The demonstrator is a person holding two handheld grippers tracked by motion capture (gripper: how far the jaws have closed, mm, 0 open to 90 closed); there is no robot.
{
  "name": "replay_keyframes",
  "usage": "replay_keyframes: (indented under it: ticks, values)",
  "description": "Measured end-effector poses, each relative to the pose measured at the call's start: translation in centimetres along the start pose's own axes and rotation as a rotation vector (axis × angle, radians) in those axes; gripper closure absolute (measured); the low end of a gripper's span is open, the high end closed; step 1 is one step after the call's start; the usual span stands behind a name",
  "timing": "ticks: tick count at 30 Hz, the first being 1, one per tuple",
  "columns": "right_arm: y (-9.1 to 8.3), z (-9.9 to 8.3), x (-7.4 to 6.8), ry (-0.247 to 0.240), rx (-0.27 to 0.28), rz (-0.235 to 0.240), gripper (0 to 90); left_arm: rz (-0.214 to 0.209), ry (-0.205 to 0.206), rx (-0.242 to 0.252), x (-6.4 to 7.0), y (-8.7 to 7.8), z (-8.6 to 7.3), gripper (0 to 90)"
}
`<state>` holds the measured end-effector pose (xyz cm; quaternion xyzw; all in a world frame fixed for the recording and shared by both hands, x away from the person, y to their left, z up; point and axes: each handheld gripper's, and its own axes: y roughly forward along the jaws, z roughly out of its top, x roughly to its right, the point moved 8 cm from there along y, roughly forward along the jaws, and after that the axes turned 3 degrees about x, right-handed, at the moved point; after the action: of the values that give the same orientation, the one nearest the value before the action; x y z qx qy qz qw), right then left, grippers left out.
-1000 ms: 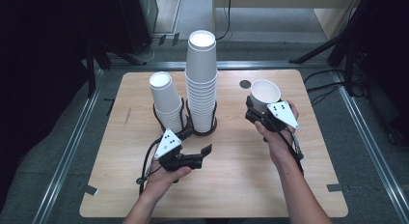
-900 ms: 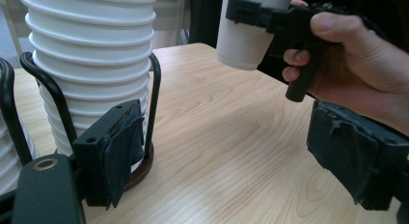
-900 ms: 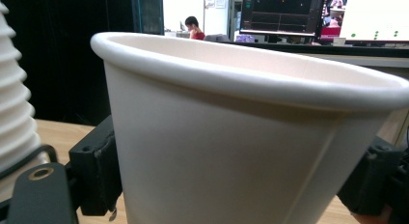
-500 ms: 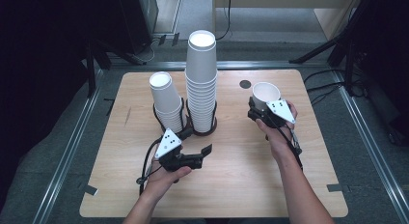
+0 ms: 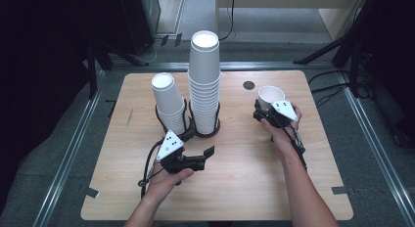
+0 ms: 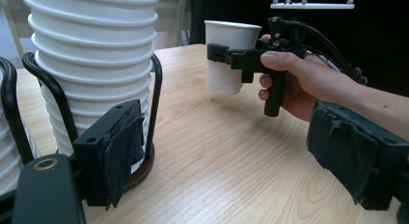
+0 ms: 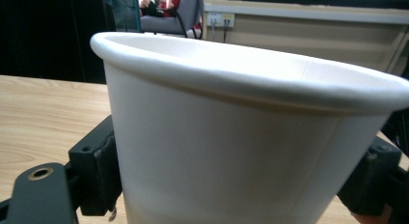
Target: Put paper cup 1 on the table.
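My right gripper [image 5: 268, 111] is shut on a single white paper cup [image 5: 270, 94], upright and held just above the wooden table [image 5: 244, 188] at the right. In the right gripper view that cup [image 7: 231, 137] sits between both jaws. The left gripper view shows the same cup [image 6: 230, 55] gripped by the right gripper [image 6: 241, 57]. My left gripper [image 5: 199, 144] is open and empty, low over the table, just in front of the tall stack of white cups [image 5: 204, 80]. One of its pads [image 6: 118, 151] is close to that stack's black wire holder [image 6: 154, 103].
A shorter, tilted stack of cups [image 5: 167, 100] stands in its own wire holder left of the tall stack. A small dark round spot [image 5: 248, 85] marks the table behind the held cup. Metal rails and dark stands surround the table.
The right gripper and its cup have shifted only slightly. The left gripper has stayed open in the same place.
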<state>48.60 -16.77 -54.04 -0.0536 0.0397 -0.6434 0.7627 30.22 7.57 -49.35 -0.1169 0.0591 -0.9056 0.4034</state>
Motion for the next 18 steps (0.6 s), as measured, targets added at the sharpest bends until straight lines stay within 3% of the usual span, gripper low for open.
replay_keyframes:
  ticks: [6, 18]
  values:
    - [0.6, -1.0, 0.7, -0.005, -0.034, -0.030, 14.0, 0.002, -0.005, 0.006, 0.0, 0.0, 0.1, 13.2]
    - [0.9, -1.8, 0.7, -0.028, -0.056, -0.038, 14.0, 0.002, 0.001, 0.005, 0.0, 0.0, 0.0, 13.6]
